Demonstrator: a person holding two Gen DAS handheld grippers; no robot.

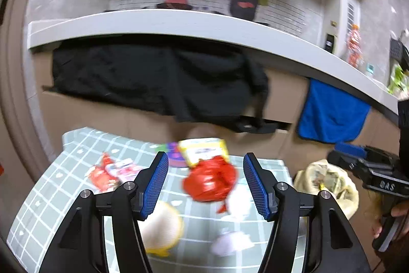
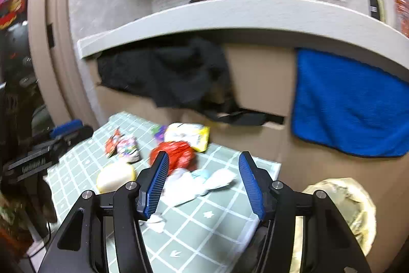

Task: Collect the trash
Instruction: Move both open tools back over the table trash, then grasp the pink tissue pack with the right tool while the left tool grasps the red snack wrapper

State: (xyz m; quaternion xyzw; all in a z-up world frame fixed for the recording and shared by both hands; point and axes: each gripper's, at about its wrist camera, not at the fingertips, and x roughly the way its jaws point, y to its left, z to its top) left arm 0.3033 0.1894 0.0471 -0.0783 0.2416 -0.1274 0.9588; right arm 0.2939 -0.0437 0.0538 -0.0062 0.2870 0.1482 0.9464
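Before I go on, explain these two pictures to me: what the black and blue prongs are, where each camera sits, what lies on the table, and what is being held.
The prongs are hand-held grippers, one in each of a person's hands, each with two black fingers faced with blue pads. Each carries its own camera looking forward along the fingers.

One picture looks out over the left gripper, the other over the right gripper. Both stand open and hold nothing.

On the table with the green checked cloth lies litter: a crumpled red foil wrapper, a yellow and white packet, small red and pink sachets, a pale yellow round lump and white crumpled tissues.

Right of the table stands a yellowish plastic bag, open at the top, probably for the trash.
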